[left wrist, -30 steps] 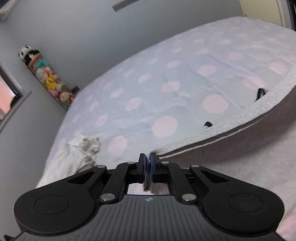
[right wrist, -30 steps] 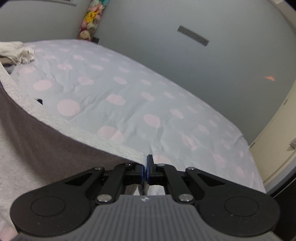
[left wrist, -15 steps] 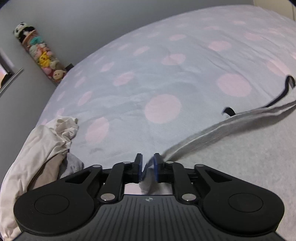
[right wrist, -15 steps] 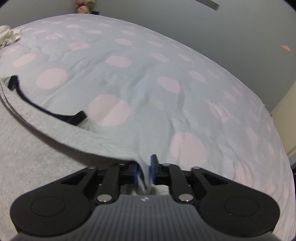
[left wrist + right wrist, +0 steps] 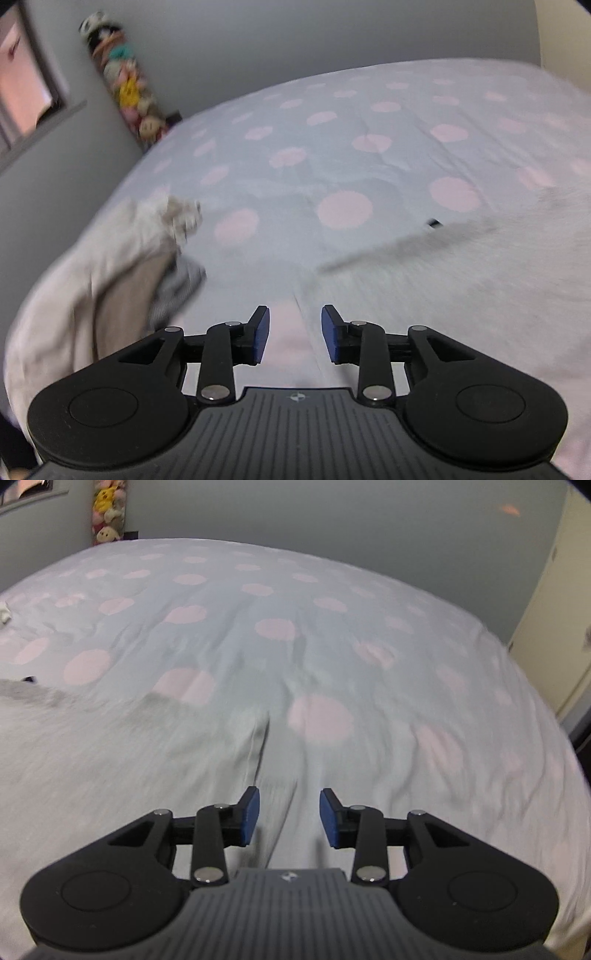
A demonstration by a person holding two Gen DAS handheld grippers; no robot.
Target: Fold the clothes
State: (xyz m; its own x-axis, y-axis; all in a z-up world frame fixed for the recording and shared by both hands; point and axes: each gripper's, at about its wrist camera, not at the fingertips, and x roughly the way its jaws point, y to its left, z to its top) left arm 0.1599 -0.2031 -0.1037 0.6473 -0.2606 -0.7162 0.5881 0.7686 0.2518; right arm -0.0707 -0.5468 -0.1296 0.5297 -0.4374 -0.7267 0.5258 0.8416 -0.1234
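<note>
Both views are motion-blurred; fine detail is not resolved.

Left gripper [image 5: 294, 334]: the fingers [image 5: 260, 334] are seen spread apart, blue pads facing each other, nothing held between them. Only the bed sheet [image 5: 332, 155] is seen in the gap. The sheet is pale blue-grey with pink dots and covers the whole bed.

Grey garment [image 5: 480, 280]: laid flat on the sheet, to the right of the left gripper in the left wrist view. Its far edge is seen running diagonally up to the right, with a small dark tab [image 5: 433, 222] at that edge. Whether the garment's near edge touches the right finger cannot be told.

A pile of other clothes [image 5: 110, 266], white and beige with a grey piece, is seen at the left edge of the bed, well apart from the grey garment.

Right gripper [image 5: 289, 818]: its fingers [image 5: 249, 816] are likewise released, with a clear gap and nothing grasped. In this view the grey garment [image 5: 110, 760] is spread left of and beneath the gripper, its right edge forming a crease just ahead of the left finger.

A column of plush toys [image 5: 125, 85] is noted against the grey wall [image 5: 295, 44] at the far corner.
</note>
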